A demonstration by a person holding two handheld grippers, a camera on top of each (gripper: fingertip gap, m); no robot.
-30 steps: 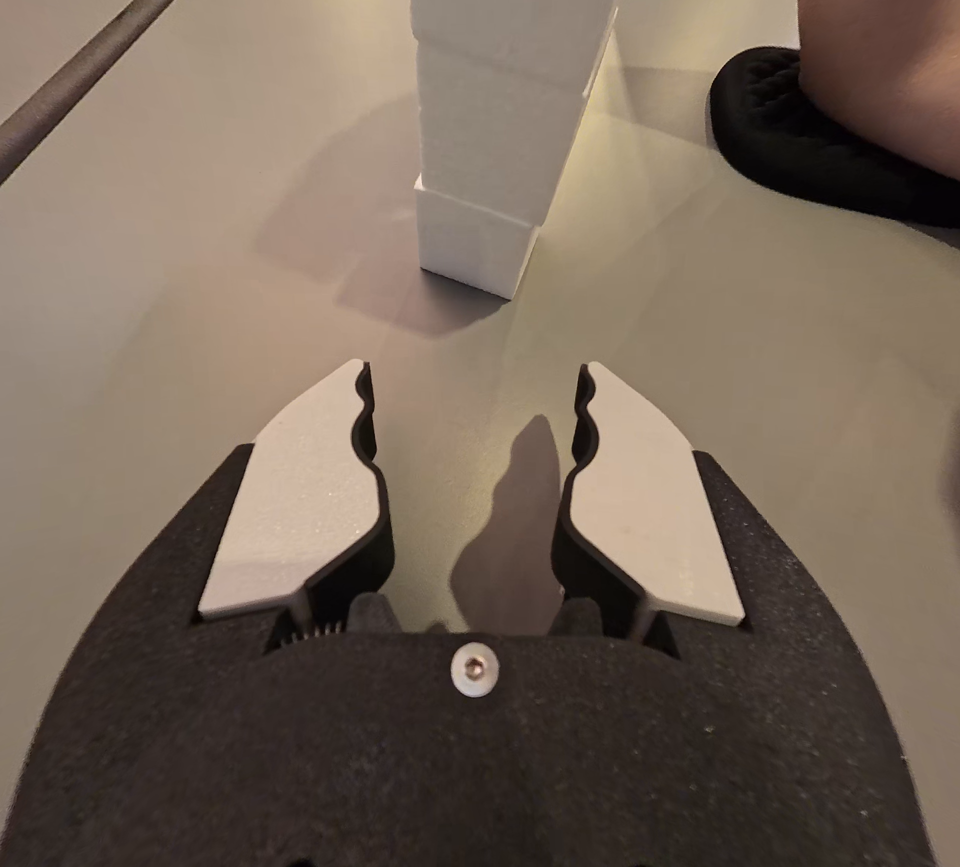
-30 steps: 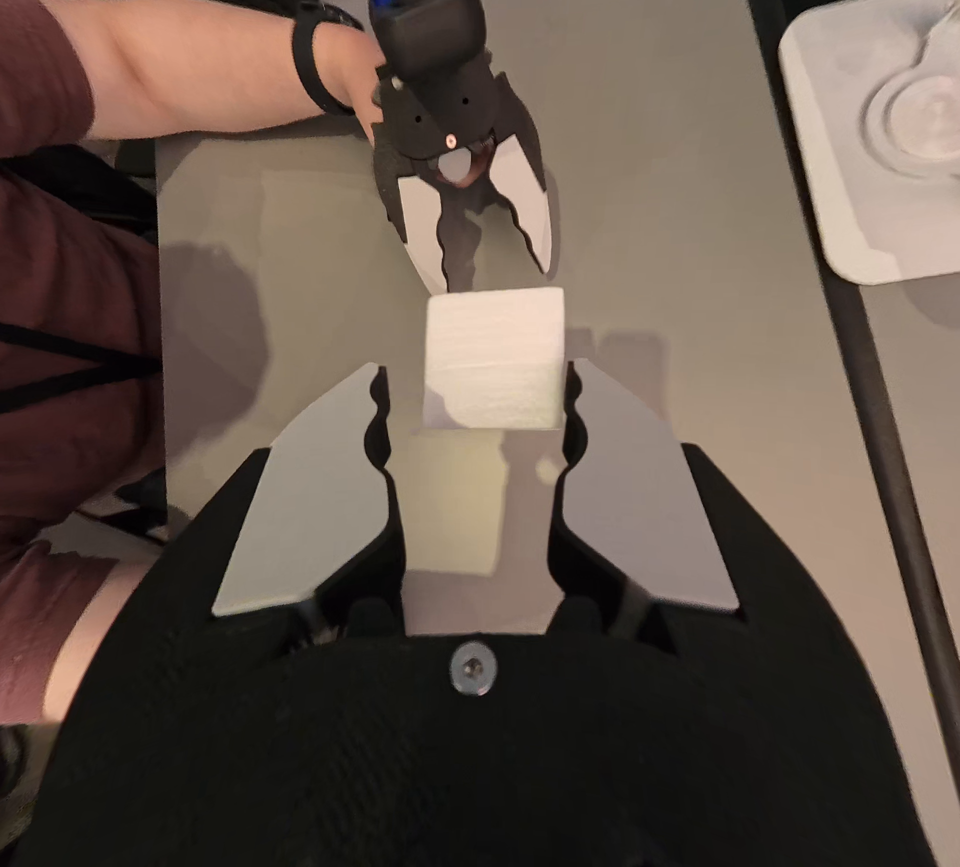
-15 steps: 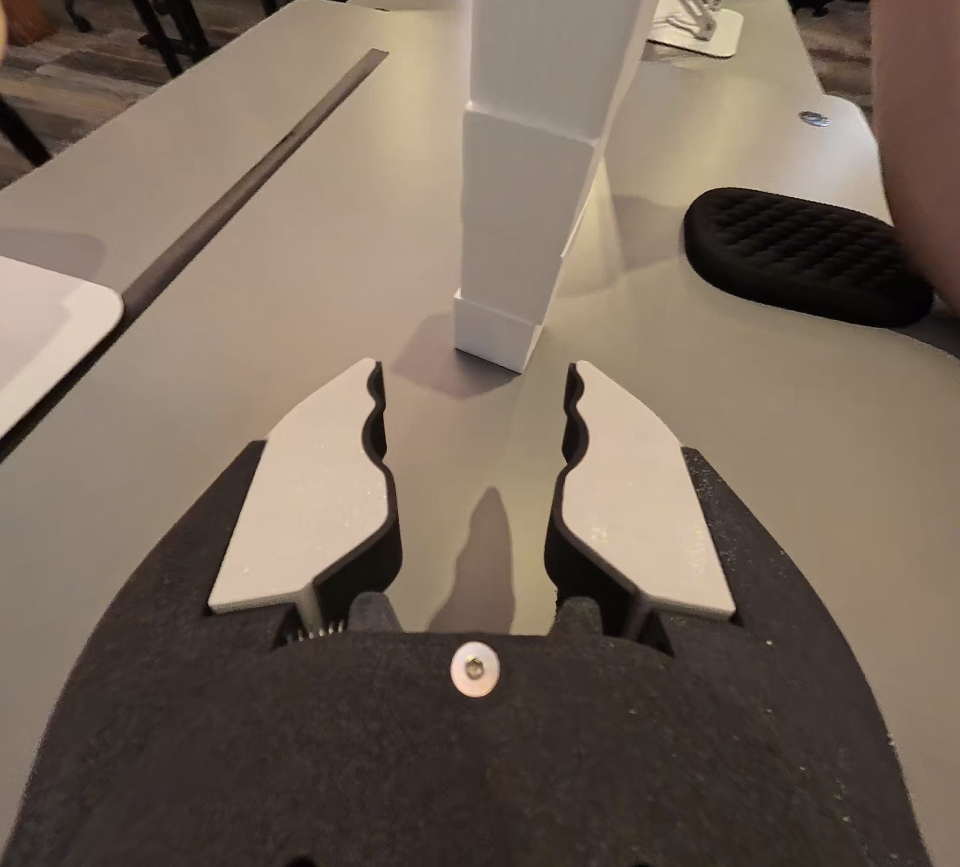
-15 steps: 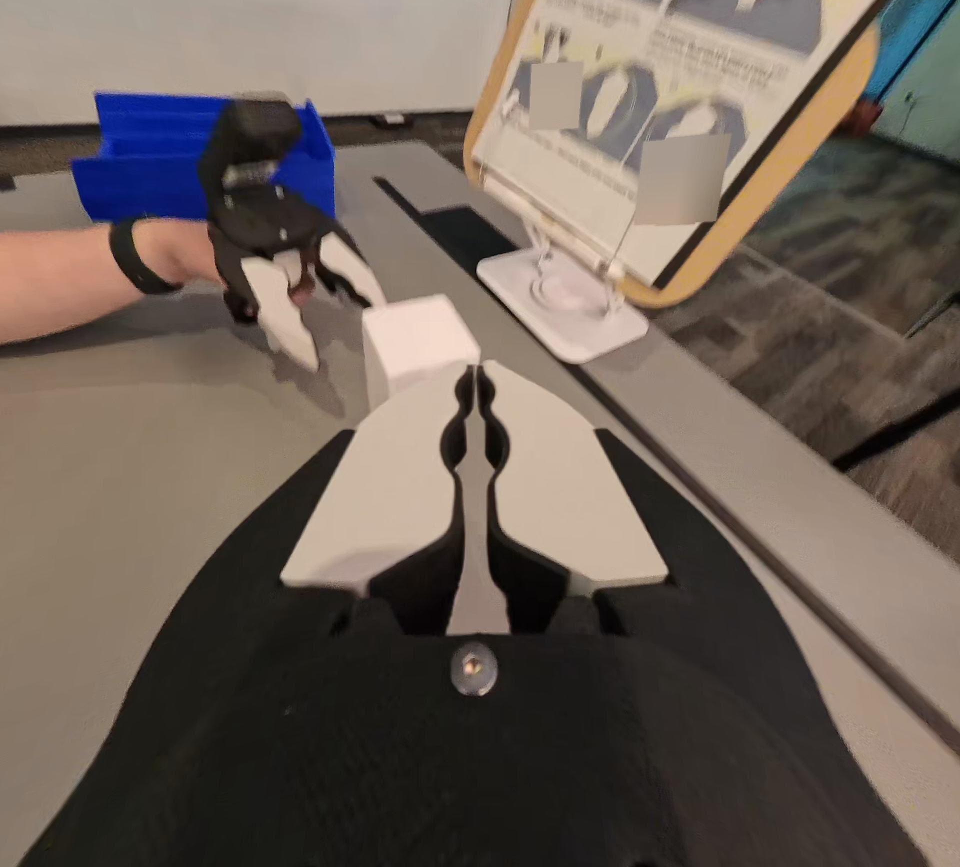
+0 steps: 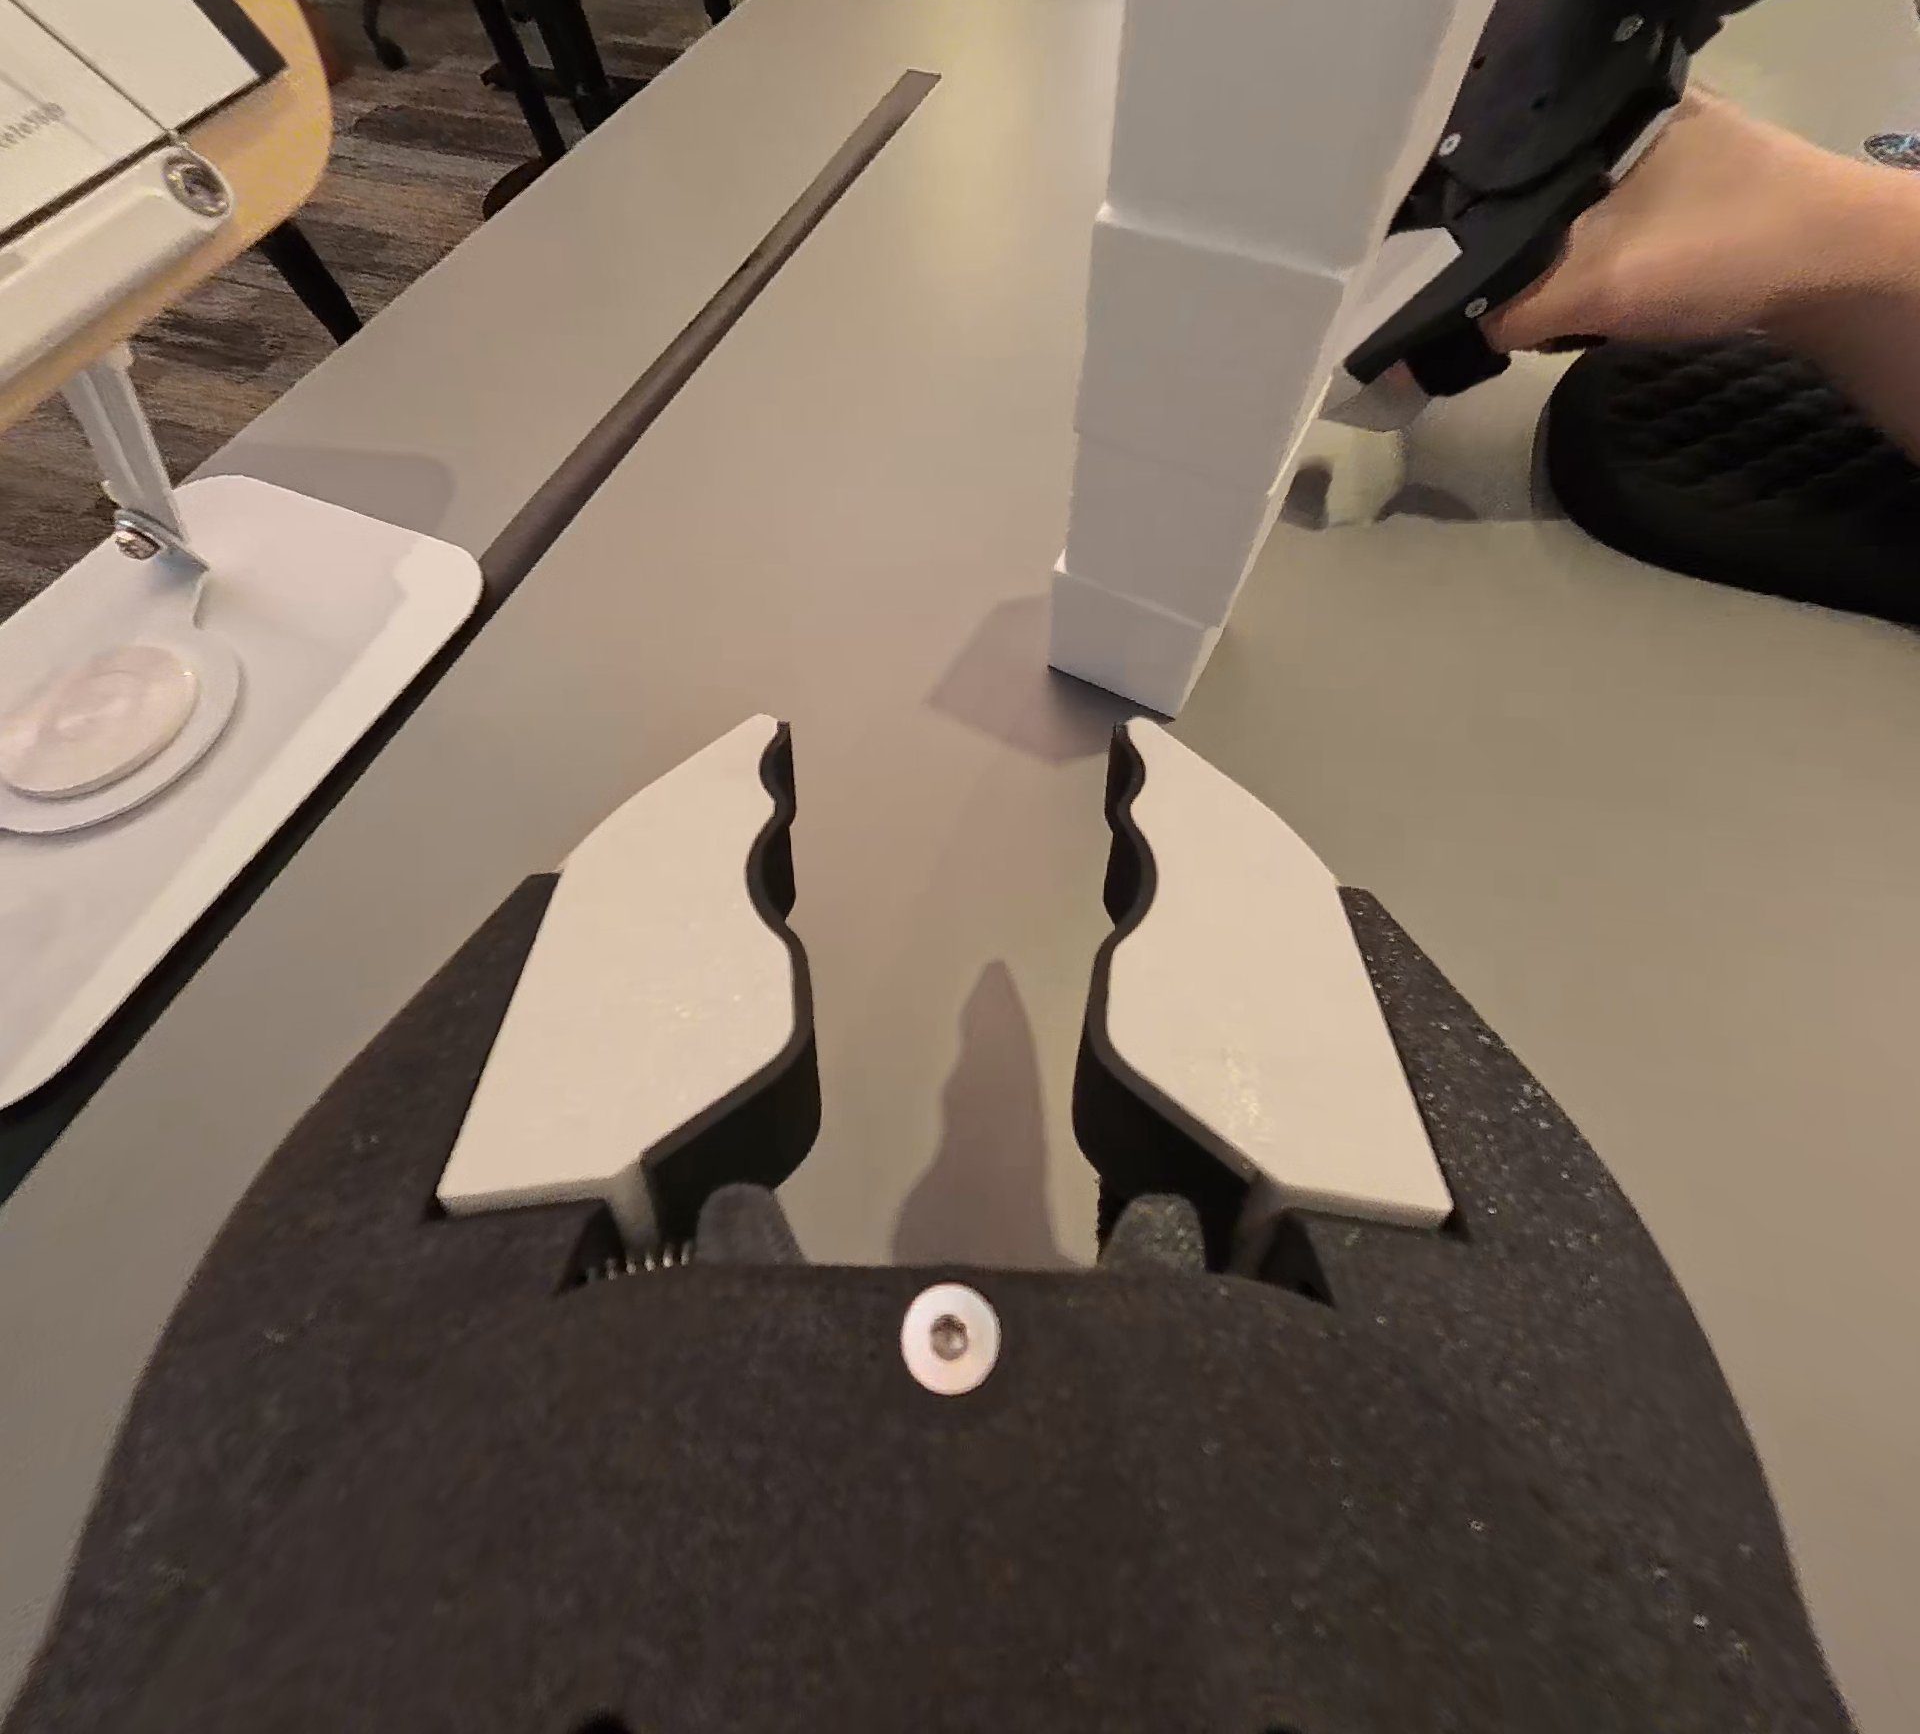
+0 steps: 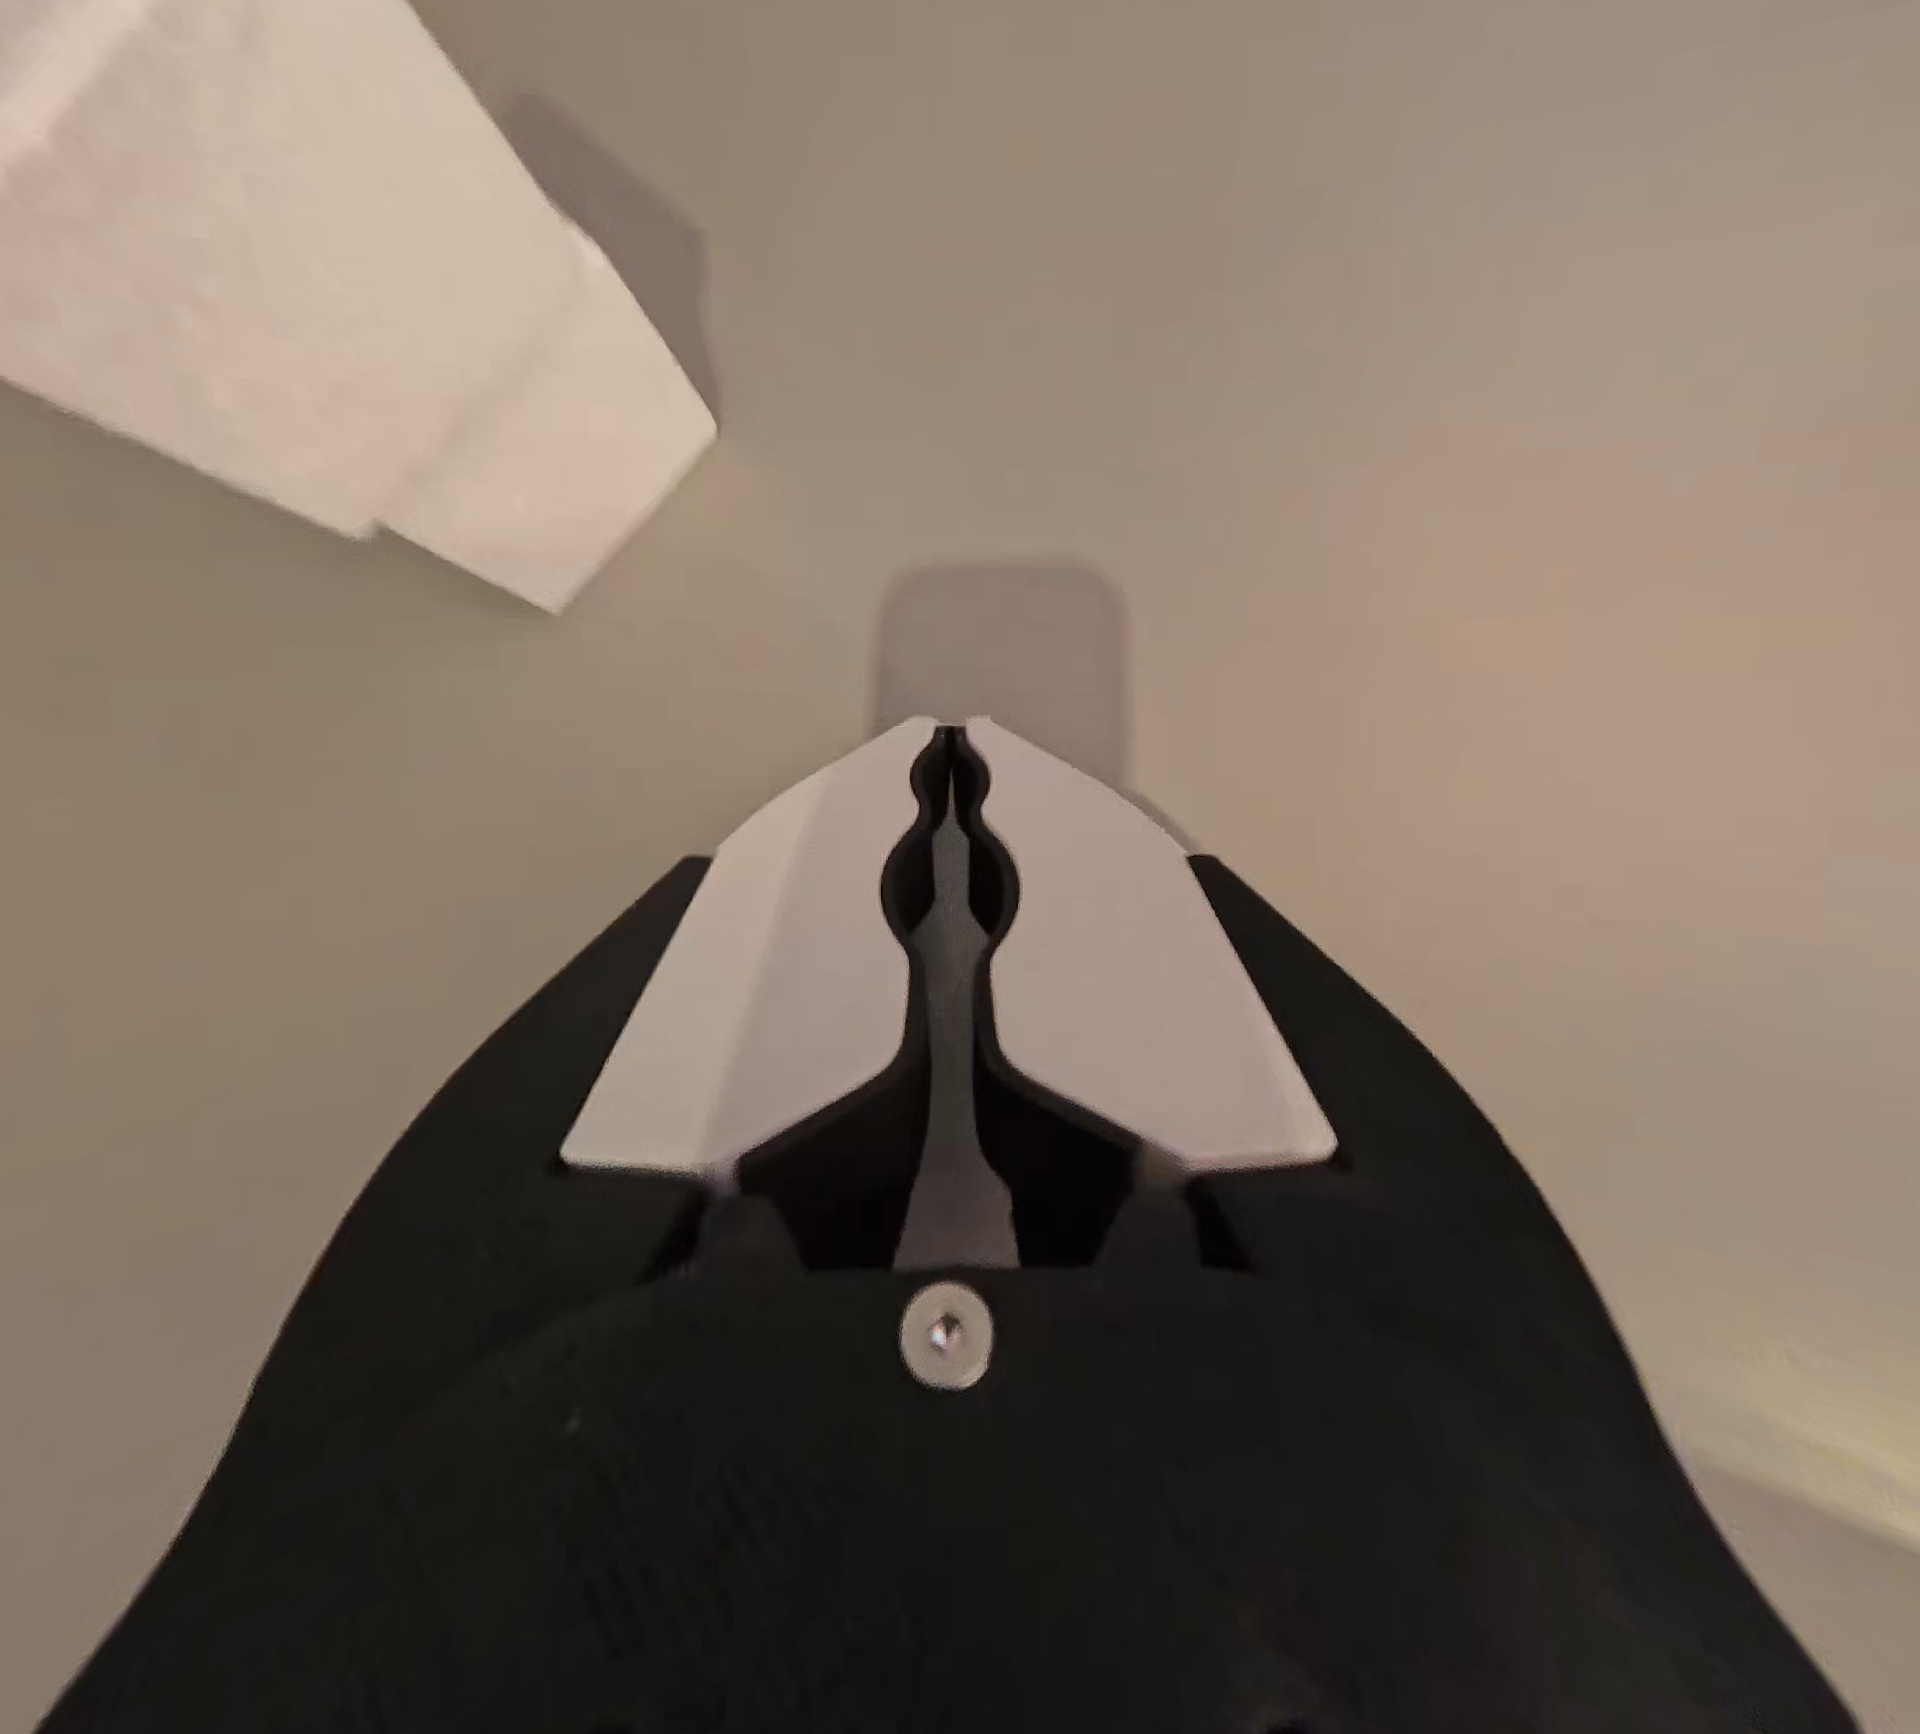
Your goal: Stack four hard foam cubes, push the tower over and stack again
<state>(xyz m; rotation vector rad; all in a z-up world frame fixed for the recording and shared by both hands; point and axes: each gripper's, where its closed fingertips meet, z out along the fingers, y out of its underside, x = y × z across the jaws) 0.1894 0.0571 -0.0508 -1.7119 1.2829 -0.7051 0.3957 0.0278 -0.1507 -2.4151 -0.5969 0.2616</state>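
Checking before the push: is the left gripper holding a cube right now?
No: the left gripper has its fingers spread with only bare table between them, short of the foam tower.

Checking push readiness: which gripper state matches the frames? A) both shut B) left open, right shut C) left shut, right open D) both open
B: the left gripper shows a wide gap between its fingertips, short of the foam cube tower, while the right gripper has its fingertips meeting with nothing between them.
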